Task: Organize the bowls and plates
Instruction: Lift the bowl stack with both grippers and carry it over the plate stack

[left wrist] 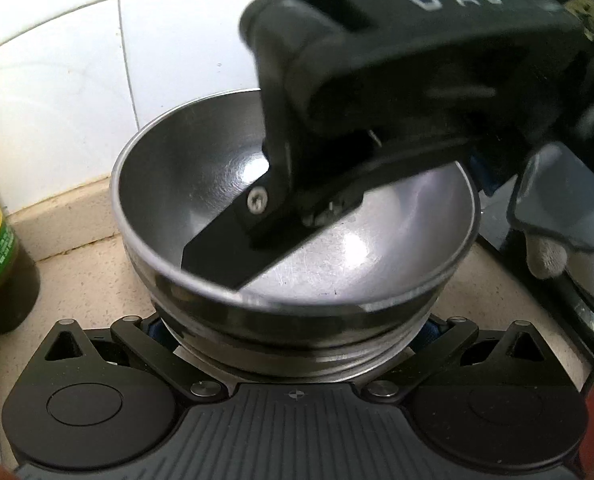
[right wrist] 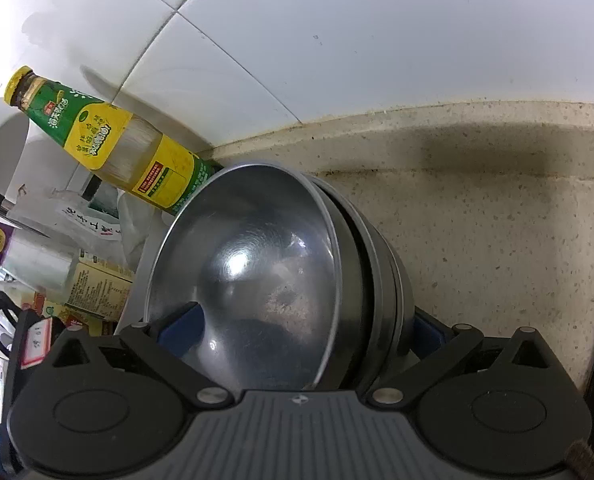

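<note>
We see the white tiled wall [right wrist: 377, 40] filling the upper part of both views, and below it the speckled beige tabletop [right wrist: 497, 240], much of it covered by other things. On the tabletop stands a stack of steel bowls [left wrist: 201, 184]; how many are nested we cannot tell, since only rims and side bands show beneath the top one. In the left wrist view the left tongs [left wrist: 295, 332] sit spread wide on either side of the stack's lower bands, their tips hidden behind the metal, so whether they press on it we cannot tell. The right tongs [right wrist: 297, 332] straddle the top bowl's wall, one blue pad [right wrist: 181, 326] inside the bowl and the other outside by the stack, appearing closed on the rim; from the left camera the inner black finger [left wrist: 233, 248] lies blurred across the bowl's inside. A yellow-and-green labelled bottle [right wrist: 129, 148] stands behind the stack, partly hidden by it, beside a clutter of packets [right wrist: 89, 284] cut off at the left edge.
</note>
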`<state>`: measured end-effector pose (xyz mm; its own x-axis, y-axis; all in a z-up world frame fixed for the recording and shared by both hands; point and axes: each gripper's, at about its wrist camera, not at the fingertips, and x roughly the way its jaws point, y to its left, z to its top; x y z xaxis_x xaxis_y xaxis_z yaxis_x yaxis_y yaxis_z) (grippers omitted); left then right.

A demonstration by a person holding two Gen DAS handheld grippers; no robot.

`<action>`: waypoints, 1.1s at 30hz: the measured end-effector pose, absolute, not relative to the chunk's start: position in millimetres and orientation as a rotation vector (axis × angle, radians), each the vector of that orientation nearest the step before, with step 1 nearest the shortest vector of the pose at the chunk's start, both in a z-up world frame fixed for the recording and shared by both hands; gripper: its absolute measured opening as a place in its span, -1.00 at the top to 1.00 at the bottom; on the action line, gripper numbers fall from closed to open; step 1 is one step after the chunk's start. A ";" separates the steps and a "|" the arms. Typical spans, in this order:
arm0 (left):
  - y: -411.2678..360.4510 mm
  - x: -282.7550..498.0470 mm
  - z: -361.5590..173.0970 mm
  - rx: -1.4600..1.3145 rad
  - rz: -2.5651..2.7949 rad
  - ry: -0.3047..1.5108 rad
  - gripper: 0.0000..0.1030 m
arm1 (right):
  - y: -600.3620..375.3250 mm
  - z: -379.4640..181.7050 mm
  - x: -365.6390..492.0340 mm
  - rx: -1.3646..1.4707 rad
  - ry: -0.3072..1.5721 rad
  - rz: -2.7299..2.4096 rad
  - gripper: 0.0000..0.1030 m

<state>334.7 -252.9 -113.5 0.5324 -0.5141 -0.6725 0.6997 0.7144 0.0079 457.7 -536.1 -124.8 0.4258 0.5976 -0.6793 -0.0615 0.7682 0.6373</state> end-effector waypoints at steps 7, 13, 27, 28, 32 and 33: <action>-250.7 329.7 -115.4 0.287 -0.716 0.698 -1.00 | -536.9 -124.6 458.8 0.572 1.042 0.448 -0.93; -251.5 321.1 -110.3 0.288 -0.718 0.703 -1.00 | -537.6 -125.6 458.1 0.584 1.025 0.448 -0.95; -264.4 331.3 -105.9 0.284 -0.689 0.724 -1.00 | -537.4 -125.8 460.7 0.577 1.017 0.446 -0.95; -264.9 331.2 -105.9 0.283 -0.688 0.723 -1.00 | -537.4 -125.9 460.9 0.578 1.017 0.446 -0.95; -269.2 329.4 -108.1 0.282 -0.681 0.715 -1.00 | -536.7 -125.4 460.6 0.579 1.020 0.437 -0.93; -270.3 328.5 -108.1 0.281 -0.675 0.713 -1.00 | -536.3 -125.1 459.7 0.575 1.016 0.429 -0.91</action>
